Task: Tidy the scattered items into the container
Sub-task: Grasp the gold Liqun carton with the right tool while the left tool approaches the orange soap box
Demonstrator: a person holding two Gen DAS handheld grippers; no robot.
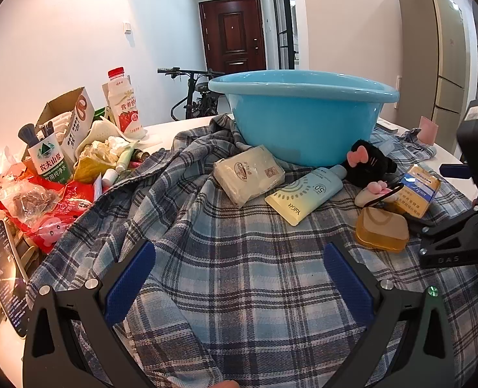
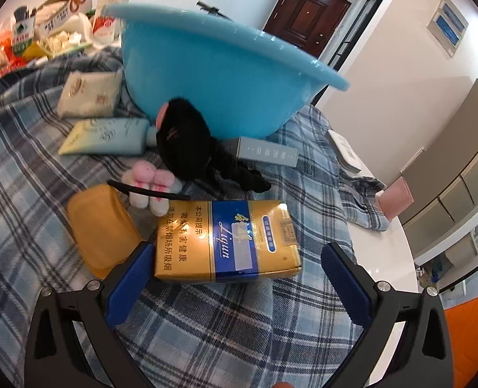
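A blue basin stands on a plaid cloth; it also shows in the right wrist view. In front of it lie a tissue pack, a sunscreen tube, a black plush, a pink hair clip, an amber soap and a gold cigarette pack. My left gripper is open over bare cloth. My right gripper is open, its fingers either side of the cigarette pack's near end. The soap lies left of it.
Clutter fills the left: a milk bottle, a cardboard box, red snack bags and a phone. A grey box and a pink case lie right of the basin. The white table's edge is at right.
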